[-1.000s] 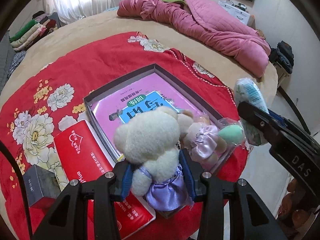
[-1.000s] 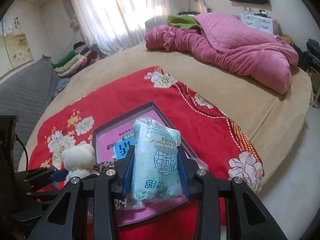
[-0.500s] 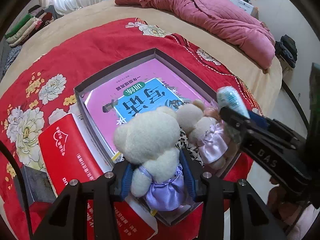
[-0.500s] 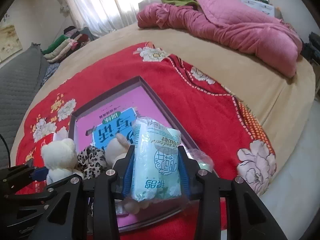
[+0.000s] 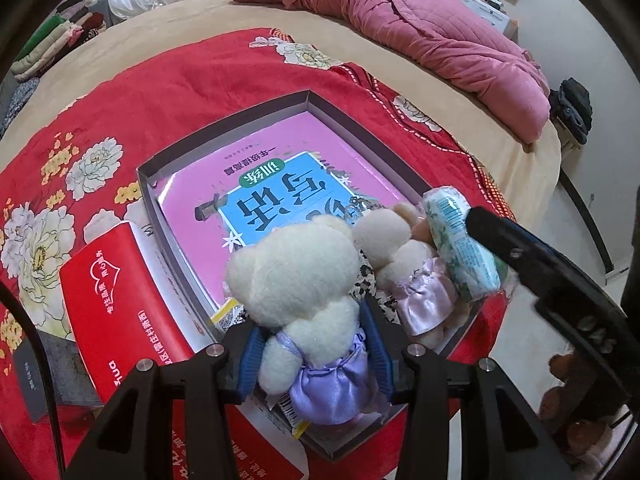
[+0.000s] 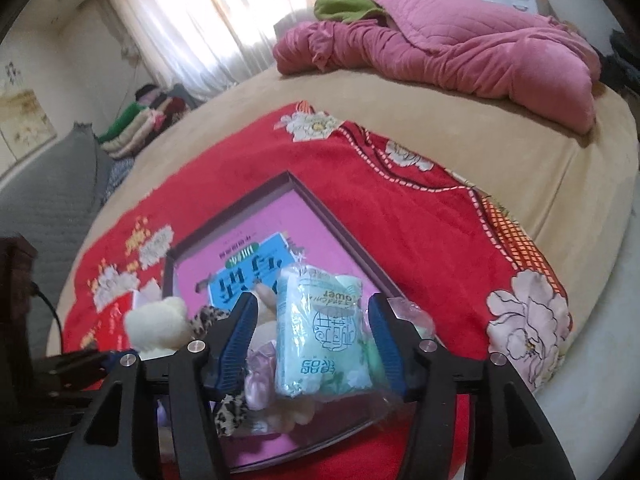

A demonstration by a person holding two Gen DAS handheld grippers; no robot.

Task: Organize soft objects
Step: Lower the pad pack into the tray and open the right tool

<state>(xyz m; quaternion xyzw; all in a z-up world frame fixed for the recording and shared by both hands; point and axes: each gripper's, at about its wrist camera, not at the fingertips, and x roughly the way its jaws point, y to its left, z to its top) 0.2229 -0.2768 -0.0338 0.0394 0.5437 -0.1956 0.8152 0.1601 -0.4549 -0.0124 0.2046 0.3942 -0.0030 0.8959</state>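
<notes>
A shallow dark box with a pink book in it lies on the red flowered blanket. My left gripper is shut on a cream teddy bear in a lilac dress, held over the box's near edge. A second bear in a pink dress lies in the box beside it. My right gripper has opened, and the pale green tissue pack sits loose between its jaws over the box's near right corner; the pack also shows in the left wrist view.
A red book and a dark grey box lie left of the box. A pink quilt is heaped at the far side of the bed. Folded clothes are stacked at the far left. The bed edge drops off at right.
Both grippers have moved down toward the box. The right gripper's jaws have spread apart from the tissue pack. The left gripper still holds the bear.
</notes>
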